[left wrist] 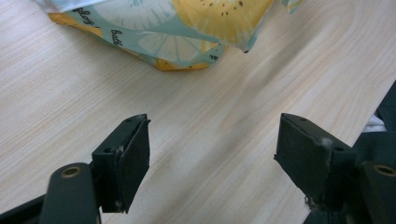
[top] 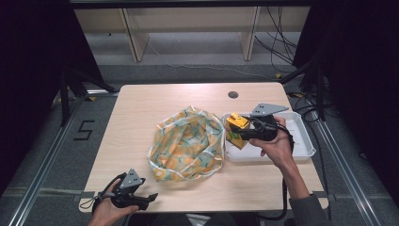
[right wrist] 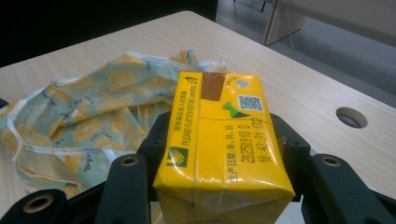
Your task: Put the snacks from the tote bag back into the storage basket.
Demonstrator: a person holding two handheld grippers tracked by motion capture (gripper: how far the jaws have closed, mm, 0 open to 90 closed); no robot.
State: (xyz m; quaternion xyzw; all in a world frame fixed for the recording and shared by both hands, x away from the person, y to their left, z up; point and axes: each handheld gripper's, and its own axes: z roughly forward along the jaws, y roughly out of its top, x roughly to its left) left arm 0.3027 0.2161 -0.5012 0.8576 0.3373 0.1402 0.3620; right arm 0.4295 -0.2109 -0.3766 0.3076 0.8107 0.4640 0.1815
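I am gripping a yellow rectangular drink carton (right wrist: 223, 140) between the jaws of my right gripper (top: 241, 129), just above the near-left corner of a white plastic tray (top: 303, 141). Ahead of it is lying a lemon-print cloth bag (top: 188, 143). My left gripper (top: 149, 197) is resting released, jaws apart over bare wooden table (left wrist: 210, 135), bag beyond.

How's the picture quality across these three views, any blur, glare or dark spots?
High view: table evenly lit, surroundings nearly black. Left gripper view: jaws sharp, the lemon-print bag beyond them soft, no glare. Right gripper view: yellow carton fairly crisp with a mild sheen on its near edge, the bag behind slightly soft, top left corner dark.
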